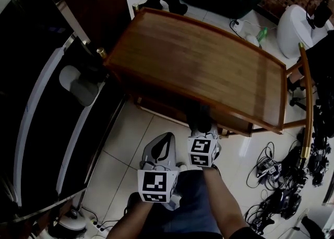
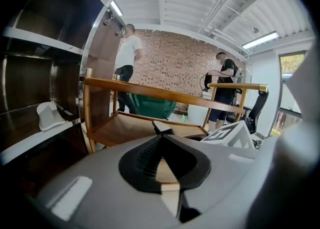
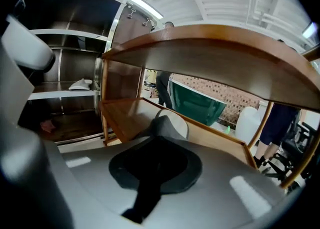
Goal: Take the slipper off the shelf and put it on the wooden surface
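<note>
The dark shelving unit (image 1: 31,128) is off to the left of both grippers, with the wooden trolley top (image 1: 198,60) straight ahead of them. The white slipper (image 1: 78,84) is sat on a shelf, well left of the left gripper (image 2: 161,130), not yet touched. That one and the right gripper (image 3: 165,121) are both pressed together, nothing pinched. The trolley's corner post (image 1: 100,52) could get clipped on the reach, and the slipper shoved deeper if the jaws aren't spread first.

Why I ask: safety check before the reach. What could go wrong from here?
Both the left gripper and right gripper have jaws together; arriving shut could shove the slipper deeper into the shelf. The right gripper sits under the wooden cart, so lifting might strike its edge.
</note>
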`<state>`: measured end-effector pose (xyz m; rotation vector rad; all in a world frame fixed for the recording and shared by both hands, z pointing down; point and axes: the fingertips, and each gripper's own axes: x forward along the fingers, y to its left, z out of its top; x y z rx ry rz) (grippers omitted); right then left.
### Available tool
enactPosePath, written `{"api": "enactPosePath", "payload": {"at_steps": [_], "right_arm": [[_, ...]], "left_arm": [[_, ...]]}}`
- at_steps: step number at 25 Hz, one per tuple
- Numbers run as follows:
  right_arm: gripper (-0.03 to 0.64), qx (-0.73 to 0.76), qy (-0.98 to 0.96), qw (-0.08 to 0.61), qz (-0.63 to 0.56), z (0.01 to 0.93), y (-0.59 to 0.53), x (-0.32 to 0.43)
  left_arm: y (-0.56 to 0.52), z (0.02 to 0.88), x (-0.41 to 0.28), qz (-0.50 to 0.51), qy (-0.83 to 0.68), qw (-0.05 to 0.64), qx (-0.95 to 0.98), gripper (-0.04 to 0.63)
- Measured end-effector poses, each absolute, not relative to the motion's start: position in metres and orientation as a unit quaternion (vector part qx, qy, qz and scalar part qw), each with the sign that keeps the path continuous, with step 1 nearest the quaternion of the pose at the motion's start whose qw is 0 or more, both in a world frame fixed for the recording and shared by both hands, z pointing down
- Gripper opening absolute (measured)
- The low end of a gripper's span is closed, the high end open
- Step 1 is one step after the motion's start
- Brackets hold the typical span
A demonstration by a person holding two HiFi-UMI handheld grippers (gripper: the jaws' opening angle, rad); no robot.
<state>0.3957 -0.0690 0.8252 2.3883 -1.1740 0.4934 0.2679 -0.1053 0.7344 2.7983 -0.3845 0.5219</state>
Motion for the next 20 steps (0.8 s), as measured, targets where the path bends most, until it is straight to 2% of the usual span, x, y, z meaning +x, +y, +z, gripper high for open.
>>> {"api": "enactPosePath", "payload": {"at_steps": [15,20], "right_arm": [[0.028,0.85,-0.432,0.229,0.195,0.855,-0.099,0.44],[0.097,0.847,-0.44,0.221,0.201,0.849,-0.1,0.44]], "left_arm": [[-0.118,0.748,0.287,0.193,-0.14,0.139,0.961,0.006],[-0.117,0.747,0.289,0.194,-0.138,0.14,0.961,0.006]]}}
